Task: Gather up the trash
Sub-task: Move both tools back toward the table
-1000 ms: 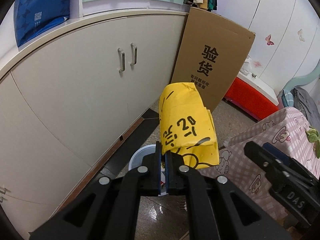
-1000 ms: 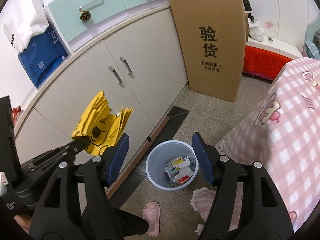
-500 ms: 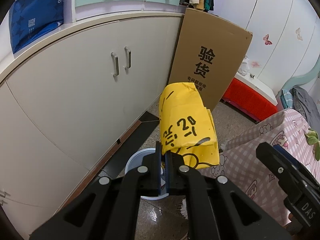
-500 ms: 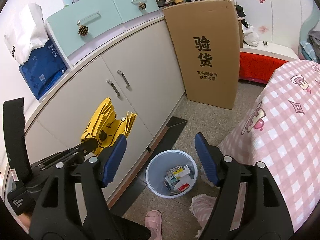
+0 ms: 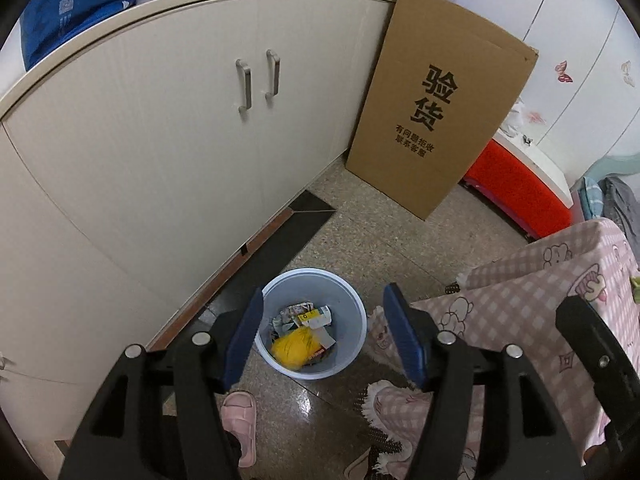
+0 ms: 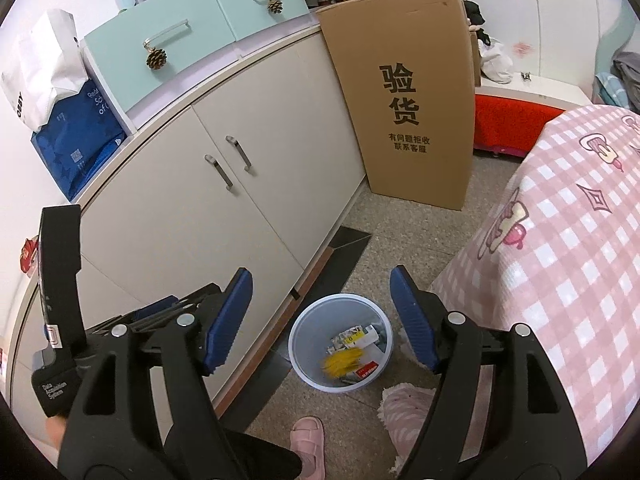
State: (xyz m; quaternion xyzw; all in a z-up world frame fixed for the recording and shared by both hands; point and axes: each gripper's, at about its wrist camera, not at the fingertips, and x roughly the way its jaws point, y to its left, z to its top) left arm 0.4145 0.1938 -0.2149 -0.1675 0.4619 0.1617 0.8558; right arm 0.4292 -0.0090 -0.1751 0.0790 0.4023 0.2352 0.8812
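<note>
Below the open fingers (image 5: 402,340), yellow wrapper (image 5: 295,345)

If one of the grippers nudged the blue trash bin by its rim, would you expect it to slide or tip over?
Probably slide. The blue trash bin looks like thin plastic on a polished stone floor, so it likely offers little grip. It holds only paper scraps and a yellow wrapper, so it is probably light. Being wide and low, it seems unlikely to tip unless pushed hard at the rim.
</note>
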